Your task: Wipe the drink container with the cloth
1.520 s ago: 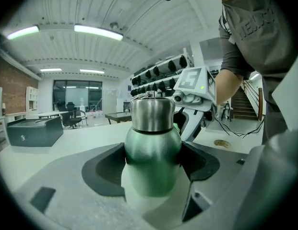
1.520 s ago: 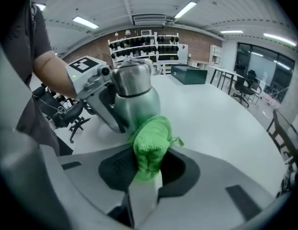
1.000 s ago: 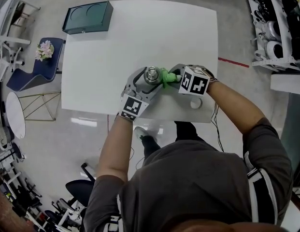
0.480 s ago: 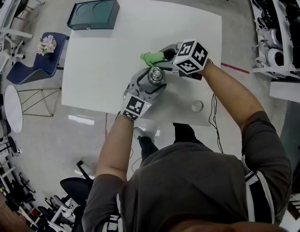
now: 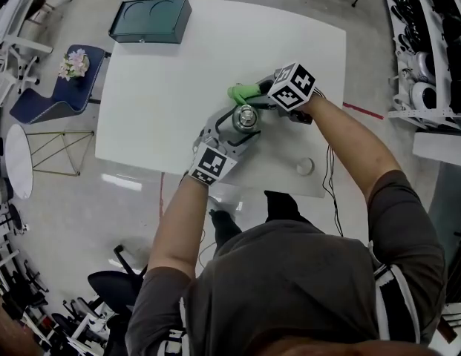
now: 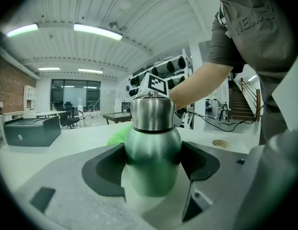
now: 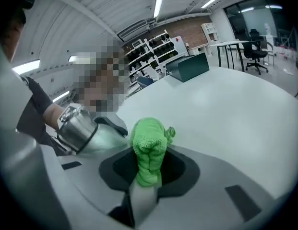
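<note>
A green metal drink bottle [image 6: 152,152] with a steel top stands upright on the white table [image 5: 171,87]; my left gripper [image 6: 152,164] is shut on its body. From above its steel cap [image 5: 246,116] shows in the left gripper [image 5: 234,128]. My right gripper [image 7: 148,169] is shut on a bunched green cloth [image 7: 149,150]. The cloth [image 5: 241,92] sits at the bottle's far side, close to it; whether it touches is unclear. In the right gripper view the bottle [image 7: 84,131] lies just left of the cloth. The right gripper [image 5: 258,99] reaches in from the right.
A dark green case [image 5: 148,19] lies at the table's far left corner. A small round lid-like disc [image 5: 304,167] rests near the table's front right edge. Chairs [image 5: 63,87] and shelving [image 5: 430,43] stand beyond the table.
The right gripper has carried the cloth from the bottle's right side round to its far side. The left gripper has held the bottle throughout.
</note>
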`<state>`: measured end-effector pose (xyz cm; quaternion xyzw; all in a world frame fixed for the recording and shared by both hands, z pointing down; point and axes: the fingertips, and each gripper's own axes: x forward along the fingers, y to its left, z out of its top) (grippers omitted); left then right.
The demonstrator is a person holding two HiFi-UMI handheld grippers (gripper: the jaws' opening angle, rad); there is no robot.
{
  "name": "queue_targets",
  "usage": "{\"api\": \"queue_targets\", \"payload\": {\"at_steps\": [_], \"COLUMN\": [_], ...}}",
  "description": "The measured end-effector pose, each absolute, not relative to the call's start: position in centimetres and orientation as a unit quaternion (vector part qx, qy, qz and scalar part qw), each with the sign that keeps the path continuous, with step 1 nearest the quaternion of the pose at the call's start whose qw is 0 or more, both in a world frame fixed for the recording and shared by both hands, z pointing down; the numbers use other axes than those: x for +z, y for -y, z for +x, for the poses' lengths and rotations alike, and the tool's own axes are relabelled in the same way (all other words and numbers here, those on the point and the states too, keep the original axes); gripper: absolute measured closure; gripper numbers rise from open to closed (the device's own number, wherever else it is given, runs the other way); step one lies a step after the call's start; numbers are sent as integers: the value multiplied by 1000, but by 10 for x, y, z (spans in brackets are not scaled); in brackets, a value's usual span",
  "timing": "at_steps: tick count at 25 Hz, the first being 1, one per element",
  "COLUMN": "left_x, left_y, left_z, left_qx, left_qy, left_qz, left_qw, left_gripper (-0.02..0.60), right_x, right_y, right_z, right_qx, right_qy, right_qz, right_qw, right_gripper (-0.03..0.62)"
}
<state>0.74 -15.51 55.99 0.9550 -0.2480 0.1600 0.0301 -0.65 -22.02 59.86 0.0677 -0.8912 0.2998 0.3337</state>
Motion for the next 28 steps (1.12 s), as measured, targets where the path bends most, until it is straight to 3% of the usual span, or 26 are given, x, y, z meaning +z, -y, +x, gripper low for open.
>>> {"api": "queue_targets", "payload": {"at_steps": [8, 19, 28], "left_x": [561, 545, 455], "left_y": [155, 151, 125], "left_z": [7, -6, -79], "left_qx": [163, 174, 120], "left_qy": [249, 269, 338], "left_qz": [954, 945, 929], "left_qw": [32, 61, 92], "left_gripper": [241, 227, 229], "right_x": [605, 524, 415], "right_y": [198, 199, 174], "right_z": [22, 86, 79], "right_qx": [85, 123, 106], "right_qy": [876, 900, 921], "right_qz": [45, 203, 264], "right_qw": [472, 365, 268], "right_gripper": [508, 503, 502]}}
